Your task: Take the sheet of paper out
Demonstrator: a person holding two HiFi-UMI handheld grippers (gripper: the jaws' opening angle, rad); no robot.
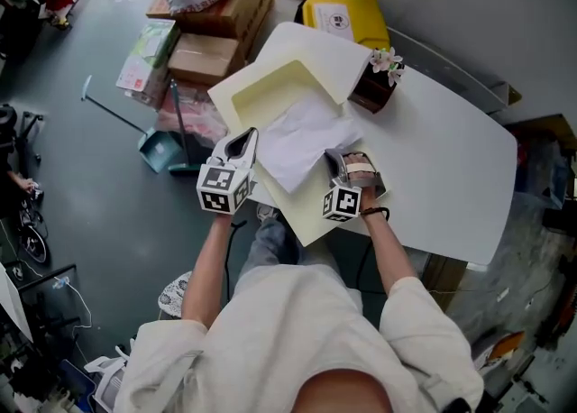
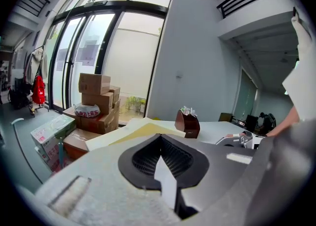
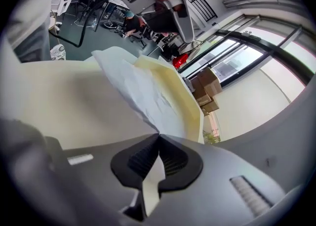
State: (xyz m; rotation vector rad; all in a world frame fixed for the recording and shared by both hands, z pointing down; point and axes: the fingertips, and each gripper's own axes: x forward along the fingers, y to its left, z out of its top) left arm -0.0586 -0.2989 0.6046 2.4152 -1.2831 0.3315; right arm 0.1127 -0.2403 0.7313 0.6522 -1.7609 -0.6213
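Note:
A cream folder lies open on the white table, with a creased white sheet of paper on top of it. My left gripper is at the sheet's left corner. In the left gripper view its jaws are shut, with a white strip pinched between them and the folder just ahead. My right gripper is at the sheet's right corner. In the right gripper view the paper runs down into the shut jaws and rises away over the folder.
A brown box with flowers stands on the table just behind the folder, also visible in the left gripper view. Beyond the table's far edge are a yellow bin and stacked cardboard boxes. A dustpan lies on the floor to the left.

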